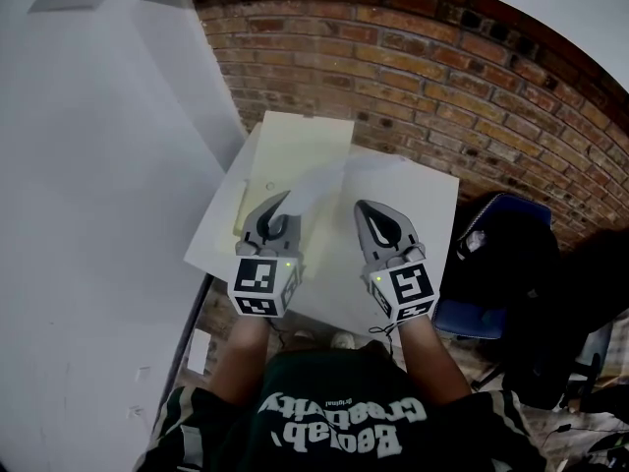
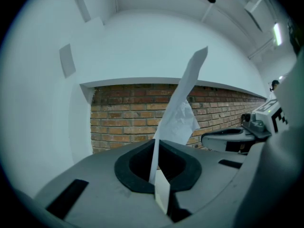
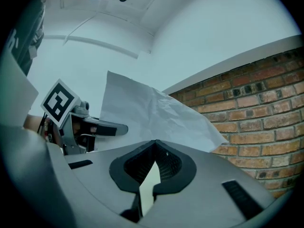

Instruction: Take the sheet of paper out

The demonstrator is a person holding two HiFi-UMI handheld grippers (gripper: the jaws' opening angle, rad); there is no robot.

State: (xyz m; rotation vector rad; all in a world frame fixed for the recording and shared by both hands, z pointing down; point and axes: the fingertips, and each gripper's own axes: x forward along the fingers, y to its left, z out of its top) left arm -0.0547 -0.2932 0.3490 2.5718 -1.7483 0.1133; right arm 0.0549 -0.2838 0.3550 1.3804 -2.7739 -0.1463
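A white sheet of paper (image 1: pixel 319 180) rises off the white table (image 1: pixel 418 239), creased and curling. My left gripper (image 1: pixel 285 202) is shut on its lower corner. In the left gripper view the sheet (image 2: pixel 183 110) runs up from between the closed jaws of the left gripper (image 2: pixel 156 141). A cream folder (image 1: pixel 295 146) lies flat on the table behind the sheet. My right gripper (image 1: pixel 362 206) is beside the left one, level, jaws together. In the right gripper view the paper (image 3: pixel 147 110) stands just beyond the right gripper (image 3: pixel 154 142), and nothing shows between its jaws.
A brick wall (image 1: pixel 442 77) runs behind the table, and a white wall (image 1: pixel 98 165) closes the left side. A dark chair with a blue seat (image 1: pixel 491 264) stands to the right of the table. The person's arms and dark shirt fill the bottom of the head view.
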